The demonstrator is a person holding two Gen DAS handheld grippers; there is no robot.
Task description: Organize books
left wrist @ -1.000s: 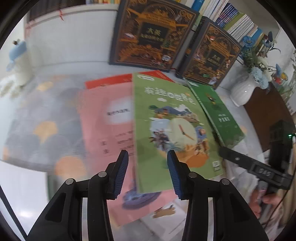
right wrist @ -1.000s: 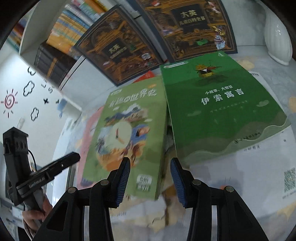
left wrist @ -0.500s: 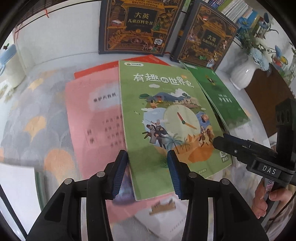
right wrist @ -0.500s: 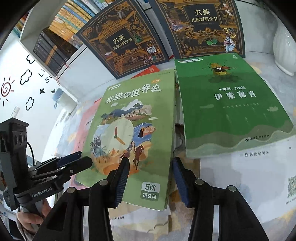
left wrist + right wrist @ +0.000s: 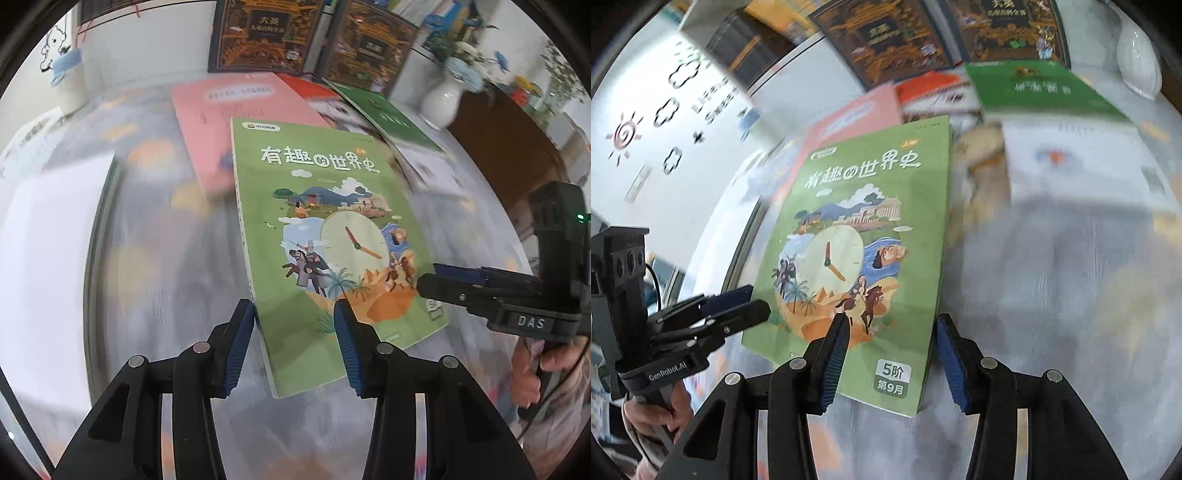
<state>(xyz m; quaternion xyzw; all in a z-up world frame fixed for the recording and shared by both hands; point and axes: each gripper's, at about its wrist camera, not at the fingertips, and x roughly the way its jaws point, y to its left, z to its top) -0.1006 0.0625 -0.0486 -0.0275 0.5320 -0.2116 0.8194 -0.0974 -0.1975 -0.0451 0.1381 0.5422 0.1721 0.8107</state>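
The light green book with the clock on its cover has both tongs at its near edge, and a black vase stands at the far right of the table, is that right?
Not quite: the vase is white, not black, as the left wrist view shows. The rest holds: the light green book with the clock has the left tongs and the right tongs at its near edge.

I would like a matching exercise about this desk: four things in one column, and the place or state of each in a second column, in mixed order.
Things
1. light green paperback with a clock on its cover
2. pink paperback
3. dark book with gold ornament
4. white ceramic vase

Places or states
A. stands upright at the back
B. holds flowers
C. its near corner lies between the fingers of the left gripper
D. lies flat beyond the clock book

Pairs: 1-C, 2-D, 3-A, 4-B
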